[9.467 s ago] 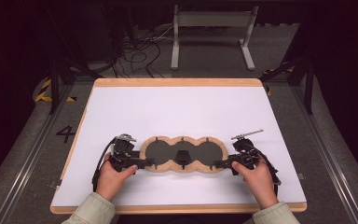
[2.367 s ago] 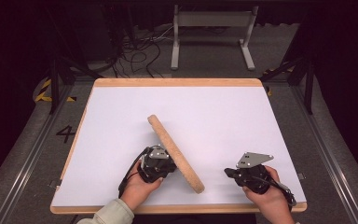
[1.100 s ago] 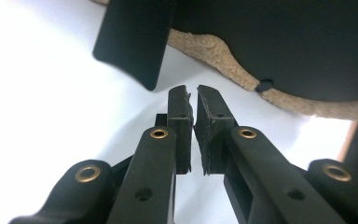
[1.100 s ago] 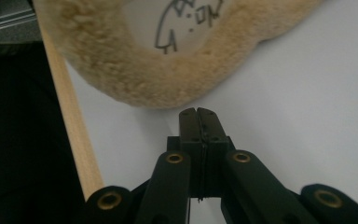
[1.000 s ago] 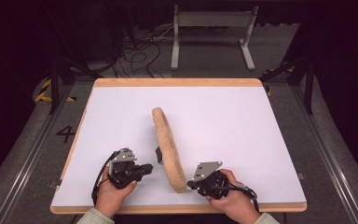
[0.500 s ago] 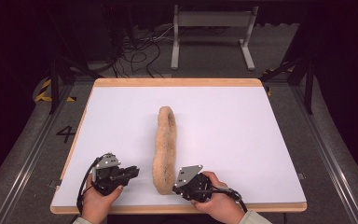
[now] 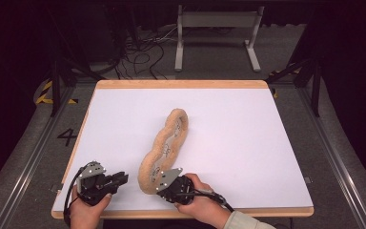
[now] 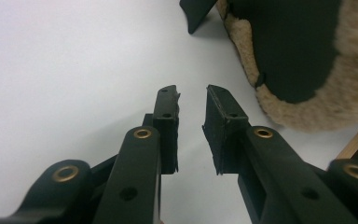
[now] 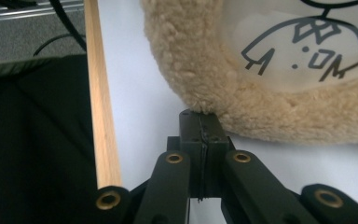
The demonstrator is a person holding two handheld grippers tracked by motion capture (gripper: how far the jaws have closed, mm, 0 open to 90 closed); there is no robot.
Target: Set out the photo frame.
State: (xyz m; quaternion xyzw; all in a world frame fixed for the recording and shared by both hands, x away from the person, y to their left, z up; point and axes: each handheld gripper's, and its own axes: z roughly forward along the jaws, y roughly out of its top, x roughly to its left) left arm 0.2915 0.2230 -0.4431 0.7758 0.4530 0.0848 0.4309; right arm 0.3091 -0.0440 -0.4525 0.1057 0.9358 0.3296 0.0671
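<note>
A long tan fleece mat (image 7: 164,145) with three lobes lies at a slant in the middle of the white table, tipped so that its pale face with line drawings shows. My right gripper (image 7: 156,190) is at its near end, shut, and its tips (image 9: 199,114) pinch the fleece rim (image 9: 261,107). Left of that, my left gripper (image 7: 121,179) rests near the front edge. Its jaws have just been opening, and they stand apart (image 8: 191,93) with nothing between them. The mat's dark underside (image 8: 289,46) and fleece edge rise beyond them.
The white table top has a wooden rim (image 7: 181,84), and its front edge (image 9: 100,93) runs just beside my right gripper. A grey metal frame (image 7: 217,19) and cables lie on the floor behind the table. Metal rails run along both sides.
Both grippers slid left along the front edge. The mat, which stood on its edge, has tipped over toward the right and now shows its printed face. The left jaws stand wider apart.
</note>
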